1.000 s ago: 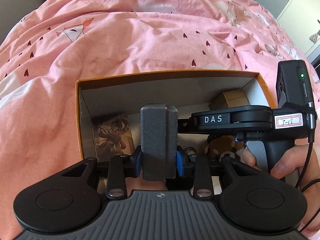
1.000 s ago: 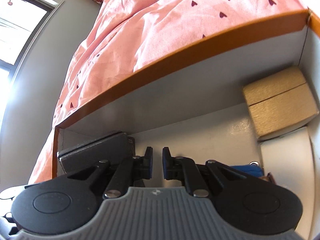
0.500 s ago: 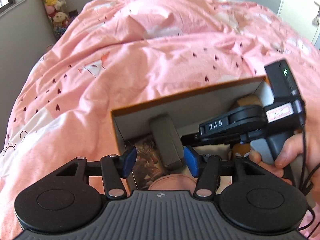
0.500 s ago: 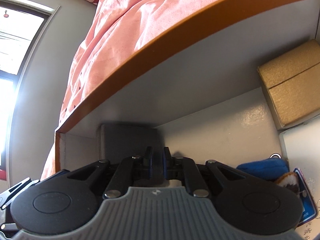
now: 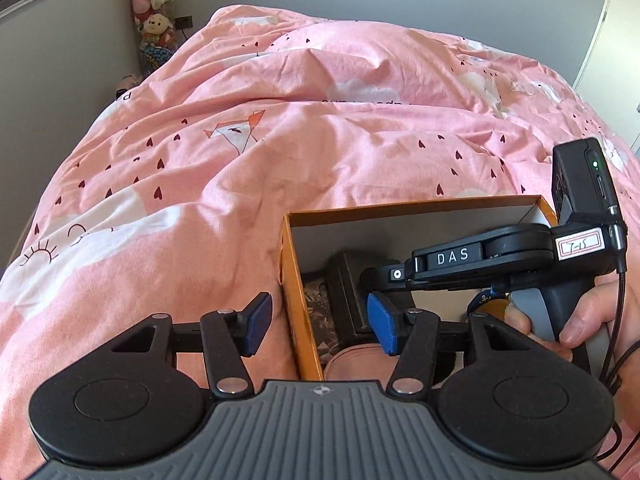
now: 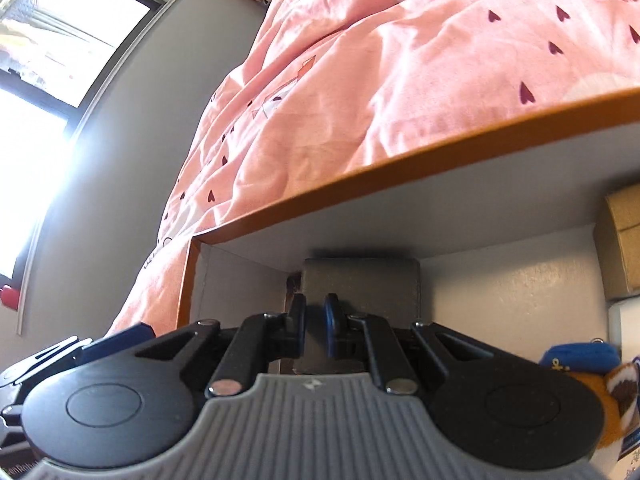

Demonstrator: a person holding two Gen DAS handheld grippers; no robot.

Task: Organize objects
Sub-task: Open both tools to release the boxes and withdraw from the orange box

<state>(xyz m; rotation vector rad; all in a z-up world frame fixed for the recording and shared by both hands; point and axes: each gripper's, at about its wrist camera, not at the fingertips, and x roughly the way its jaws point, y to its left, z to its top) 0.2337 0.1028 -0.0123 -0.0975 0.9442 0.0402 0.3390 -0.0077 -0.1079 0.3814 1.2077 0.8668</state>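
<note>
An orange cardboard box [image 5: 291, 280] with white inner walls sits on the pink bedspread. A dark grey case [image 5: 348, 284] stands inside at its left end, next to a picture card [image 5: 318, 312]. My left gripper [image 5: 320, 326] is open and empty, above the box's left wall. My right gripper [image 6: 315, 326] is inside the box, jaws nearly closed and empty, tips just in front of the grey case [image 6: 360, 284]. It also shows in the left wrist view [image 5: 480, 258], reaching in from the right.
A tan box [image 6: 622, 236] stands in the far right corner of the box. A blue pouch [image 6: 576, 354] and a brown plush toy [image 6: 616, 392] lie at the right. The pink bedspread [image 5: 240, 152] surrounds the box. Plush toys [image 5: 154, 4] stand by the wall.
My left gripper let go of the grey case, opened, and drew back up and left. The case now stands in the box. My right gripper turned toward it.
</note>
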